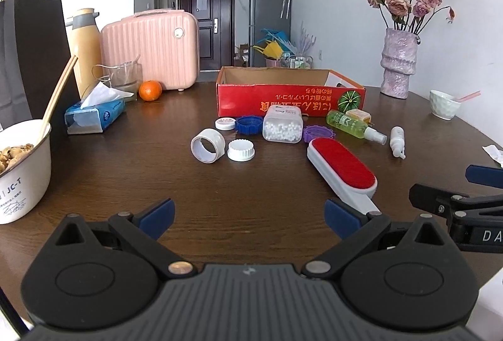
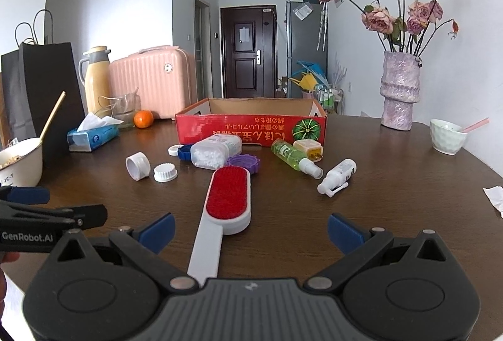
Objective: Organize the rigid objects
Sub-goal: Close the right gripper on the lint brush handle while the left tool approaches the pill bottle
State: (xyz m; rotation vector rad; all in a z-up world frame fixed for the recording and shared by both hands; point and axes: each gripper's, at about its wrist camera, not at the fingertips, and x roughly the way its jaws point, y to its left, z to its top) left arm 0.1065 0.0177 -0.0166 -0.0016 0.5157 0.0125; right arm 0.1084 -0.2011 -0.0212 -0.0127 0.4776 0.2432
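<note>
A dark wooden table [image 1: 251, 177] carries everything, in a white-walled room with a dark door [image 2: 247, 54] and a grey fridge [image 1: 270, 17] far behind the red cardboard box [image 1: 289, 100]. Left of the box stand a pink case [image 1: 151, 50], a yellow flask [image 1: 85, 51], a glass jug [image 1: 123, 79], an orange [image 1: 150, 90] and a tissue pack [image 1: 94, 116]; right of it, a lilac vase [image 2: 400, 91] of dried roses and a small white bowl [image 2: 447, 136].

The left wrist view shows a food bowl [image 1: 22, 171] with chopsticks large at its edge, and the right gripper [image 1: 465, 187] entering from the side. The right wrist view shows the left gripper [image 2: 63, 205] and a crumpled paper [image 2: 493, 199] far right of the box.

In front of the box lie the loose items: white caps [image 1: 240, 149], a white ring [image 1: 208, 146], a blue lid [image 1: 249, 124], a purple lid [image 2: 243, 162], a clear jar of white beads [image 1: 282, 124], a green spray bottle [image 2: 294, 157], a white spray bottle [image 2: 337, 176] and a white lint brush [image 2: 227, 201] with a red pad, its handle reaching between the right gripper's blue fingers [image 2: 344, 234].

Both tools are spread wide, holding nothing.
</note>
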